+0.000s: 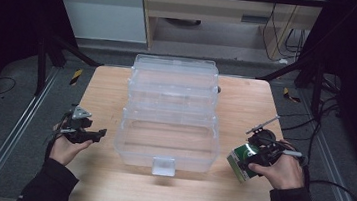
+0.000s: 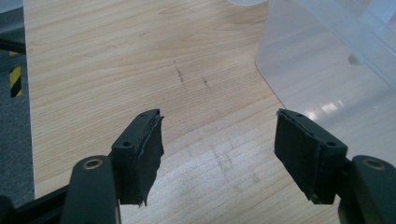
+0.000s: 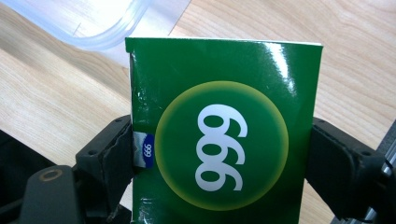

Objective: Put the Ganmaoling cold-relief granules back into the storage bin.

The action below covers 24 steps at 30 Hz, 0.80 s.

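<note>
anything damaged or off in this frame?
Minor wear only. The padding on the left gripper is frayed, its edges peeling off the jaws. The green box clamped in the right gripper has a small dent along one edge. The clear plastic toolbox sits open and looks intact.

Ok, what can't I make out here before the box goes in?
- Green box: bottom cut off by the right gripper view's lower edge; small and partly behind the right tool in the high view.
- Clear plastic organizer: inner dividers lost in glare, high view.
- Left tool: open.
</note>
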Each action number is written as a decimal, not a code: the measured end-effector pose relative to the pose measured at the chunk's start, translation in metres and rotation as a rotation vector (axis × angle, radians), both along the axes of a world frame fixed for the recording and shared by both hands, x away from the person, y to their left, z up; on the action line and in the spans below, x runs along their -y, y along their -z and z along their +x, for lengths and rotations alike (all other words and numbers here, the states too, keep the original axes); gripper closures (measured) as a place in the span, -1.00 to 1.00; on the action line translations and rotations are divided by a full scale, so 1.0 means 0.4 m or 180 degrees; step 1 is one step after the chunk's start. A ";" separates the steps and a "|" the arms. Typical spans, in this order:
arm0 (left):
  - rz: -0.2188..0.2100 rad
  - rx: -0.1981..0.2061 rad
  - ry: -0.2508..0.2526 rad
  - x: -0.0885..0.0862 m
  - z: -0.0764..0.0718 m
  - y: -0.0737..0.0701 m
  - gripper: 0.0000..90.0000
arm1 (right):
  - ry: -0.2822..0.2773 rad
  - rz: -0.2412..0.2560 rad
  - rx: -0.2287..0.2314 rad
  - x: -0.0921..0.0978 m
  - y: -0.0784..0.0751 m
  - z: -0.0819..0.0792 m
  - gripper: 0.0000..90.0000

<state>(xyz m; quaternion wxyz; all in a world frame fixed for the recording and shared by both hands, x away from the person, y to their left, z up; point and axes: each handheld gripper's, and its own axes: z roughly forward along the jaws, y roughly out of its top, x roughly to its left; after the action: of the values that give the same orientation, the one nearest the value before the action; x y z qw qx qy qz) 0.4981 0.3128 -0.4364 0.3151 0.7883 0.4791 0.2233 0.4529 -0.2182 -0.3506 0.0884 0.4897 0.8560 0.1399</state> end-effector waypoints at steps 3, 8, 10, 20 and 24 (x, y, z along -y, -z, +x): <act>0.0001 -0.0001 0.0000 0.000 0.000 0.000 -0.30 | -0.0001 0.0001 0.0006 -0.001 -0.009 0.002 -0.62; 0.0002 -0.0008 0.0005 0.000 0.000 0.001 -0.30 | -0.0036 -0.0011 0.0029 -0.002 -0.022 0.003 -0.62; 0.0003 -0.0009 0.0006 0.000 0.000 0.001 -0.30 | -0.0046 -0.0024 0.0037 -0.002 -0.027 0.005 -0.62; 0.0005 -0.0012 0.0008 0.000 0.000 0.001 -0.30 | -0.0061 -0.0021 0.0130 -0.007 -0.074 0.019 -0.61; -0.0008 -0.0003 0.0000 -0.001 0.001 0.001 -0.30 | -0.0087 -0.0045 0.0159 -0.014 -0.091 0.028 -0.61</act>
<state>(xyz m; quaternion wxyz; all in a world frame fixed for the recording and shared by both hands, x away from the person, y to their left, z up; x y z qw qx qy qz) 0.4983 0.3131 -0.4370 0.3159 0.7880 0.4794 0.2223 0.4642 -0.2127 -0.3142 0.1112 0.4737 0.8611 0.1472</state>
